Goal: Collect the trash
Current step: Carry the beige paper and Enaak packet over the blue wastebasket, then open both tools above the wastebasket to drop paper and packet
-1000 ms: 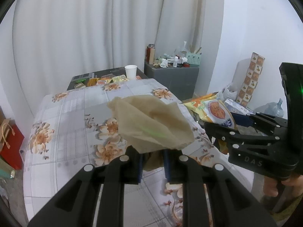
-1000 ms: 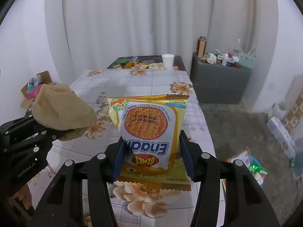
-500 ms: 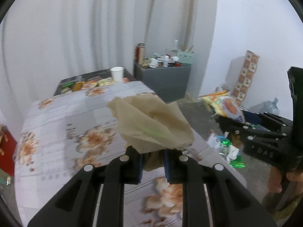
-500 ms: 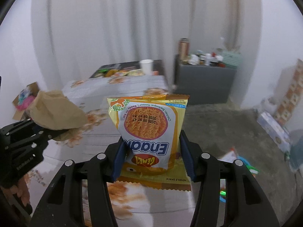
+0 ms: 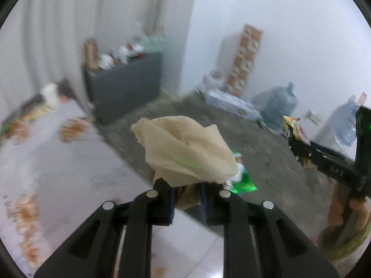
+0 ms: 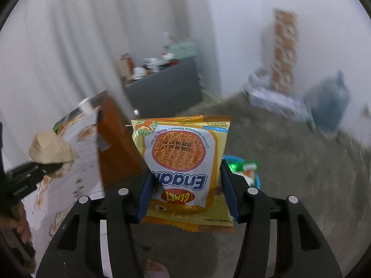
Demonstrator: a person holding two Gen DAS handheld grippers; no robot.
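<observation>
My left gripper (image 5: 187, 195) is shut on a crumpled tan paper wad (image 5: 185, 153), held past the table's edge over the floor. The same paper wad (image 6: 49, 149) shows at the left of the right wrist view. My right gripper (image 6: 186, 192) is shut on a yellow noodle snack packet (image 6: 183, 159), which stands upright between the blue pads (image 6: 228, 190). In the left wrist view the right gripper (image 5: 299, 143) sits at the far right with the snack packet (image 5: 293, 127) sticking out of it. Green wrappers (image 5: 243, 183) lie on the floor below, partly hidden by the wad.
The floral-cloth table (image 5: 58, 162) is at the left. A grey cabinet (image 5: 125, 81) with clutter on top stands by the curtain. Boxes (image 5: 231, 103), a tall patterned carton (image 5: 245, 58) and water jugs (image 5: 278, 106) line the far wall. A blue-rimmed container (image 6: 250, 171) with wrappers sits on the concrete floor.
Both grippers have swung right, away from the table and out over the floor. Each keeps its hold: the paper wad in the left, the snack packet in the right.
</observation>
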